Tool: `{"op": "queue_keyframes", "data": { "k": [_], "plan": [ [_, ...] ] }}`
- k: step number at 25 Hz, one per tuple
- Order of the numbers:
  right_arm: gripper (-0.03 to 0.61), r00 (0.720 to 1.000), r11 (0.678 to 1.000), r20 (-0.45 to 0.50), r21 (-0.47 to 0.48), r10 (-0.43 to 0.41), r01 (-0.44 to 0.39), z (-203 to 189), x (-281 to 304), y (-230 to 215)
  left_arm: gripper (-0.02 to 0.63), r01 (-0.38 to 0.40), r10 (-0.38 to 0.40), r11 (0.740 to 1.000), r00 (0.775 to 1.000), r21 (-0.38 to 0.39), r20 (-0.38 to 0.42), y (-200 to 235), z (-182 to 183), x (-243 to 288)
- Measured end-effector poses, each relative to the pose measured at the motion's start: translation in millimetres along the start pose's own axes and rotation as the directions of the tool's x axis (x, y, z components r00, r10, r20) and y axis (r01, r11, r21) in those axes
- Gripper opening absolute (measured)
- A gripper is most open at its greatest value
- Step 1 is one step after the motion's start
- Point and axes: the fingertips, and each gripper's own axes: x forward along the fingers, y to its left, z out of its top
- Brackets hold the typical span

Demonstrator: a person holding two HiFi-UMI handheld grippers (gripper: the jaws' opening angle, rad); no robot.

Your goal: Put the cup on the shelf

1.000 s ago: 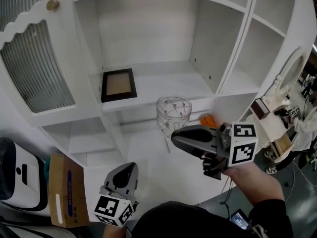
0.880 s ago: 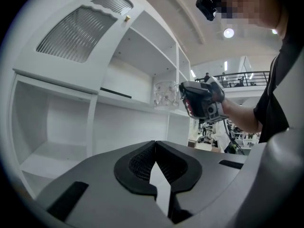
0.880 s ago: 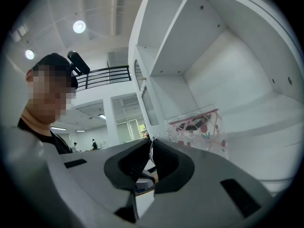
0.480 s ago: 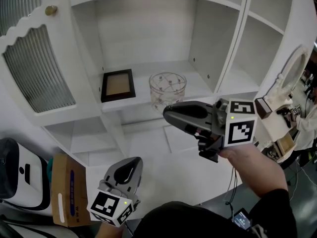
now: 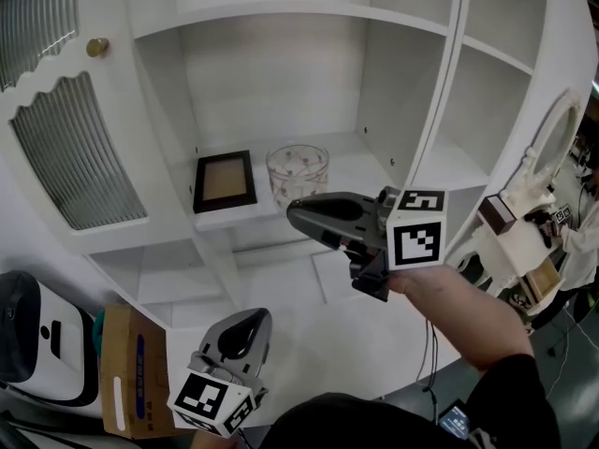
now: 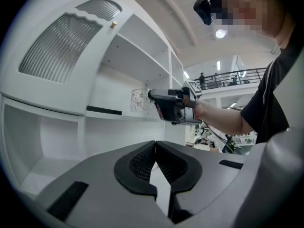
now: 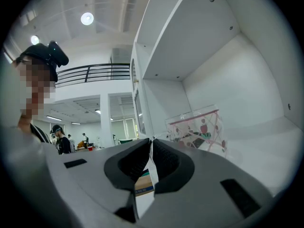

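Two tongs: right gripper (image 5: 298, 215) narrowed onto the glass wall of the cup (image 5: 298, 168); left gripper (image 5: 245, 321) closed on nothing, parked low at 7 o'clock.
Cup: clear, red-printed, upright over the shelf (image 5: 348, 171), just at 3 o'clock of the picture frame (image 5: 224, 181); base contact unclear.
Why so held: pinched at the side, probably to keep it level with the base free for setting down.
Since a second ago: carried up toward 11 o'clock, from below the shelf edge to beside the frame.

Blk picture frame (image 5: 225, 181) lies flat; cardboard box (image 5: 131, 372) w/ blue stripe beside white appliance (image 5: 37, 340), btm left.
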Motion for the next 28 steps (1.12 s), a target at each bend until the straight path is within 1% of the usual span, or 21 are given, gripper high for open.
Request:
{"op": "queue_keyframes", "data": {
  "k": [8,17,20,24,26,28],
  "plan": [
    [0.031,1.000,1.000,-0.007,-0.005,0.002,-0.002,2,13,-17,0.012,-0.006,0.006,1.000,1.000,-0.010,-0.017,8,-3,12],
    [0.031,0.999,1.000,-0.034,0.015,-0.011,0.012,-5,19,-45,0.012,0.013,-0.014,1.000,0.999,-0.013,-0.042,11,-1,34],
    [0.031,0.999,0.999,-0.029,0.039,-0.018,0.019,-4,20,-56,0.012,0.020,-0.021,1.000,0.999,-0.019,-0.048,12,-2,40],
    [0.031,1.000,0.994,-0.013,0.107,-0.023,0.025,0,21,-66,0.012,0.023,-0.026,0.999,0.998,-0.043,-0.056,16,-7,49],
    [0.031,0.999,0.991,-0.025,0.127,-0.042,0.045,1,23,-68,0.012,0.027,-0.030,0.998,0.998,-0.057,-0.061,16,-11,53],
    [0.031,0.996,0.987,-0.051,0.136,-0.078,0.084,-2,24,-71,0.012,0.031,-0.035,0.997,0.997,-0.067,-0.063,16,-14,58]
  ]
}}
